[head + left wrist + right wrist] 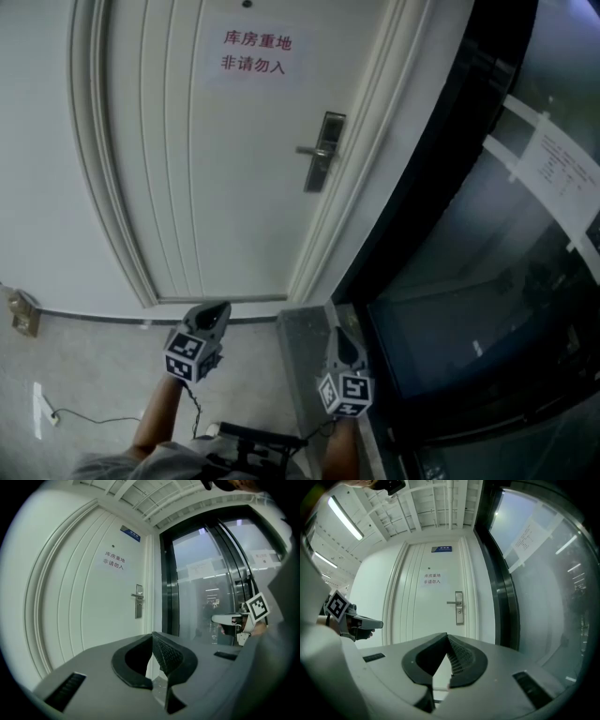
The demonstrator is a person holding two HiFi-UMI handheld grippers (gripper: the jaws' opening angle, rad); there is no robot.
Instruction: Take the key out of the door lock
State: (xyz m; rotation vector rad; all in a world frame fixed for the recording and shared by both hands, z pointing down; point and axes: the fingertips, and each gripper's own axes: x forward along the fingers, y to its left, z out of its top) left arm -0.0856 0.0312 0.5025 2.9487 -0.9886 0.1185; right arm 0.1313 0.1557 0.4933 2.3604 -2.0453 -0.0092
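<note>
Faces a closed white door [216, 187] with a red-lettered notice [255, 52] near the top. Puts the door lock [323, 150], a metal plate with a lever handle, at the door's right edge, well apart from both grippers. Cannot confirm the key in the lock: maybe a speck below the lever in the right gripper view, too small to call. Holds left gripper [221, 307] low and level, aimed at the door, jaws pinched together at the tips, nothing between. Holds right gripper [336, 331] beside it, near the dark-framed glass wall [487, 281], jaws likewise closed tight and empty. Shows grey floor [103, 375] underneath and a blue sign [441, 549] above the door frame.
</note>
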